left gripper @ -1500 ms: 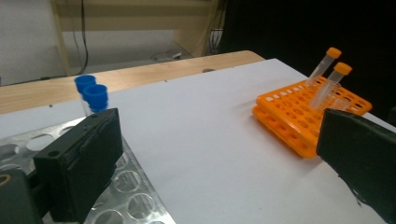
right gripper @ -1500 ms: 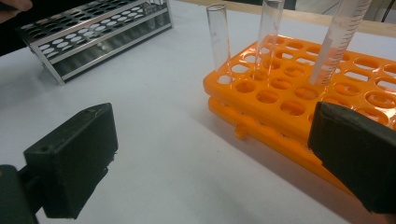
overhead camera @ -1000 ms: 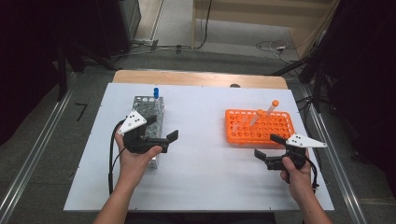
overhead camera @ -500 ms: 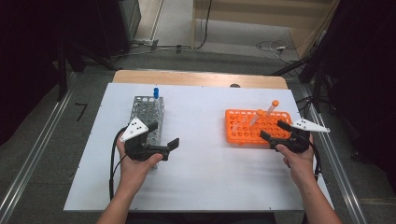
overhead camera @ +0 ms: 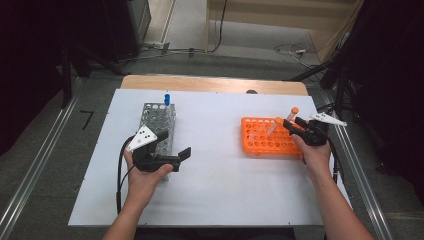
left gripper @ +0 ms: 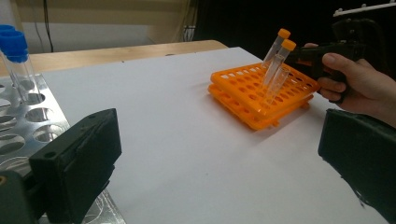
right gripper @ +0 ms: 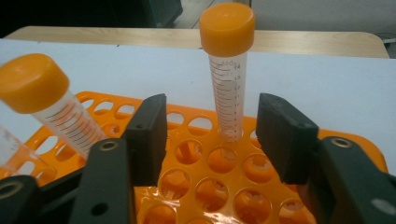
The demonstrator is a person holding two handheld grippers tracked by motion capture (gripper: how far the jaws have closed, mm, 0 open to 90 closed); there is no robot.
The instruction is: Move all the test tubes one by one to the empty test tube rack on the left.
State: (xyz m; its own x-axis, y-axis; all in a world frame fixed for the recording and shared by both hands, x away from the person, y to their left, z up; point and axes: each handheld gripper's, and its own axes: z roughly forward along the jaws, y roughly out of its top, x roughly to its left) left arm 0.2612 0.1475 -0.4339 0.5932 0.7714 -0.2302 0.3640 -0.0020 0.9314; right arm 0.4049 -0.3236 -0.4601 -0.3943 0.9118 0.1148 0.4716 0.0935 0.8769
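An orange tube rack (overhead camera: 260, 142) lies at the table's right. An orange-capped tube (right gripper: 227, 84) stands upright in it and a second one (right gripper: 51, 107) leans to its left. My right gripper (right gripper: 212, 135) is at the rack's far right corner (overhead camera: 295, 125). Its jaws have just been closing and now flank the upright tube, with a gap on each side and the pads not touching it. My left gripper (overhead camera: 175, 145) stands open and empty beside the near end of a metal rack (overhead camera: 157, 117), which holds a blue-capped tube (overhead camera: 167, 98) at its far end.
The white tabletop (overhead camera: 215, 170) spreads between the two racks. Cables trail from both grippers toward the table's near edge. A wooden strip (overhead camera: 210, 84) runs along the far edge, and metal rails flank the table left and right.
My right gripper has moved away from the near edge up to the orange rack, and its jaws have narrowed around the upright tube. The left gripper has stayed where it was.
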